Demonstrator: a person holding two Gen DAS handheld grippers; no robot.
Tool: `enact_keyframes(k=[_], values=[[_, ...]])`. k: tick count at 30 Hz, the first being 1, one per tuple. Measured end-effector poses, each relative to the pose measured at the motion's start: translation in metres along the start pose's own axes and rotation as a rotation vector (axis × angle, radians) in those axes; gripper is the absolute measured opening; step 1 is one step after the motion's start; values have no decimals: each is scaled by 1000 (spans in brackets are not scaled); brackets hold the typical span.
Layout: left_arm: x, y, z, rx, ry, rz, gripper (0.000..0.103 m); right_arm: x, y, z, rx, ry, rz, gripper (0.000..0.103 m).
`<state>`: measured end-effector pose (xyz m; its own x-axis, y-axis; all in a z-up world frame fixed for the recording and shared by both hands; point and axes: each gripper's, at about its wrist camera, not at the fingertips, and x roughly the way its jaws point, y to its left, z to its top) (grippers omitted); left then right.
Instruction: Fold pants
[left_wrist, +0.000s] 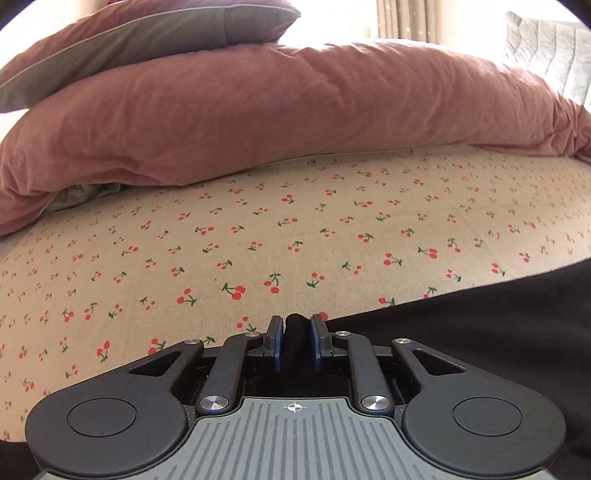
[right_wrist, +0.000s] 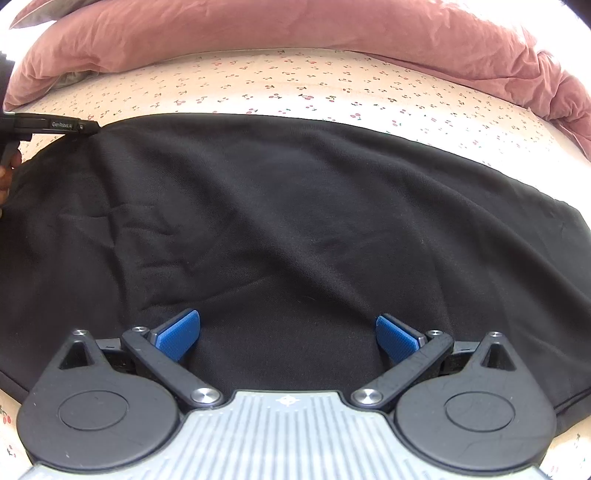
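While pants (right_wrist: 295, 221) lie mostly spread on bed (left_wrist: 258, 240), left claw (left_wrist: 294, 332) pinches far corner; right claw (right_wrist: 288, 334) gapes above cloth. Folding barely begun.

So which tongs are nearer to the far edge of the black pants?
Left. The left tongs are shut on the black pants at their far edge, pinching a fold. The right tongs stand open above the near part, away from that edge.
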<state>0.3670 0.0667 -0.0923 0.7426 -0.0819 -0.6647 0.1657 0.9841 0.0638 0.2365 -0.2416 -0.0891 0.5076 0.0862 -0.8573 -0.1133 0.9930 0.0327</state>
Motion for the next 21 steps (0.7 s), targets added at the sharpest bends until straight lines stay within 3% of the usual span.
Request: enact_keyframes(k=[4, 7, 9, 12, 14, 16, 21], values=[[-28, 18, 13, -100, -83, -39, 19, -1, -2, 0, -11, 9, 11, 98], [-52, 20, 17, -131, -105, -78, 36, -5, -6, -1, -31, 38, 27, 98], [-57, 13, 11, -109, -85, -113, 48, -9, -11, -4, -38, 56, 41, 98], [-48, -17, -11, -9, -10, -125, 50, -15, -16, -13, -48, 64, 58, 98], [-32, -38, -29, 67, 40, -95, 52, -19, -15, -18, -62, 65, 57, 98], [-32, -45, -39, 106, -18, -57, 56, -21, -18, -21, -80, 68, 74, 98], [-35, -39, -25, 10, 50, -97, 56, -26, -32, -21, -55, 76, 101, 98]])
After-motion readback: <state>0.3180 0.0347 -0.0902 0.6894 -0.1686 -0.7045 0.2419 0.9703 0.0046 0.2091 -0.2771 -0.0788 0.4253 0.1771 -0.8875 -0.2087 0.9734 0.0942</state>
